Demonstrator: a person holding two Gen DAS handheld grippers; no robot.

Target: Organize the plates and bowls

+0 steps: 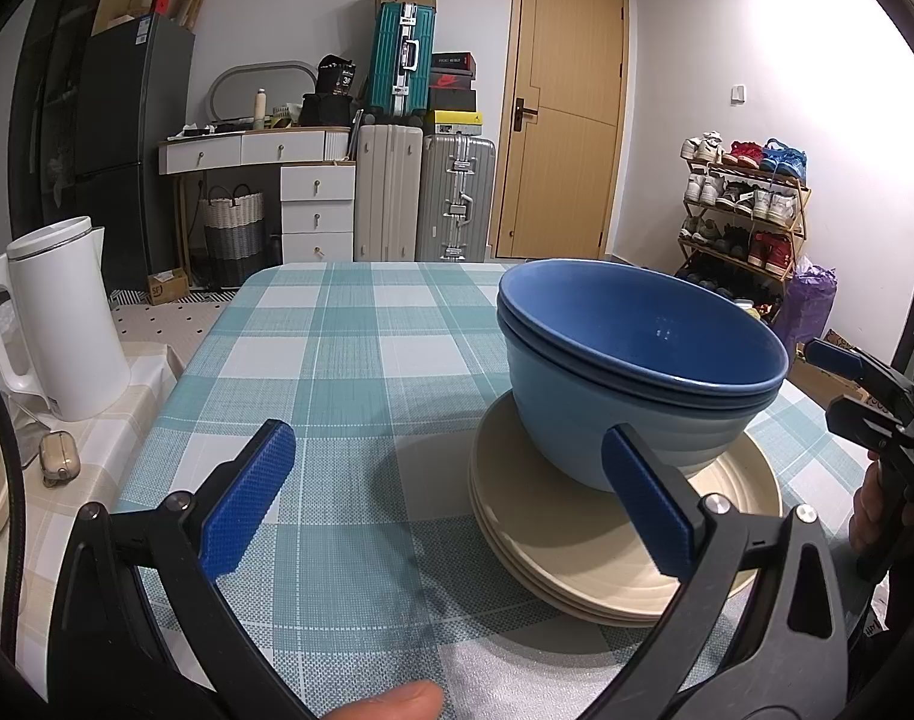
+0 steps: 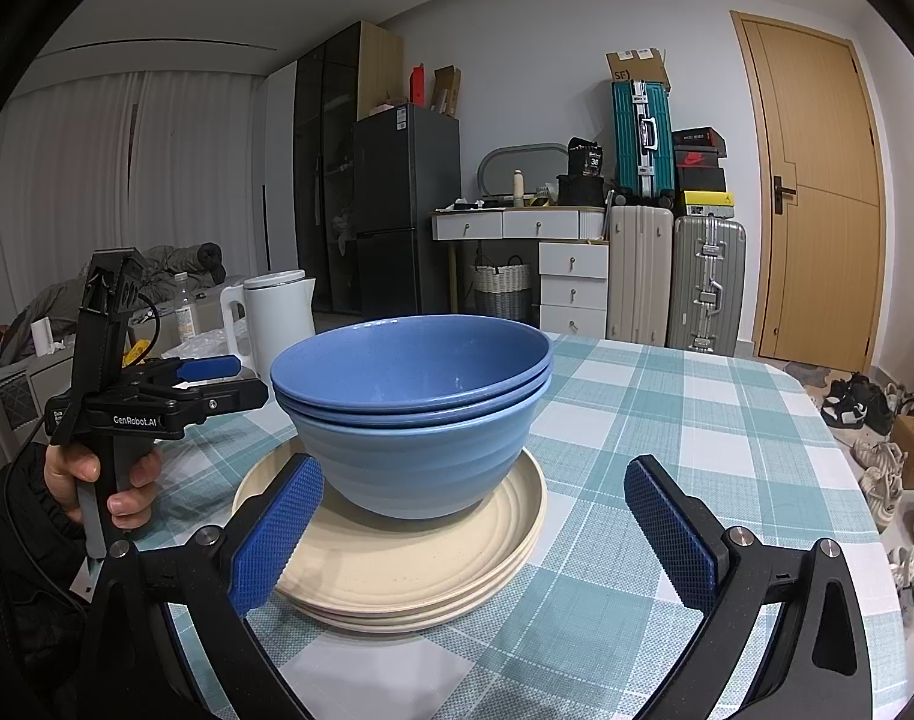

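A stack of blue bowls [image 1: 637,372] sits nested on a stack of cream plates [image 1: 583,558] on the checked table; both also show in the right wrist view, bowls [image 2: 414,414] on plates [image 2: 396,570]. My left gripper [image 1: 450,498] is open and empty, just in front and left of the stack, its right finger beside the bowls. My right gripper [image 2: 475,528] is open and empty, its jaws wide in front of the plates. The left gripper also appears in the right wrist view [image 2: 216,378], the right one at the left view's edge [image 1: 847,378].
The teal checked tablecloth [image 1: 336,360] covers the table. A white kettle [image 1: 60,324] stands on a side surface to the left, with a small case [image 1: 59,457] near it. Suitcases, drawers, a door and a shoe rack [image 1: 745,210] lie beyond.
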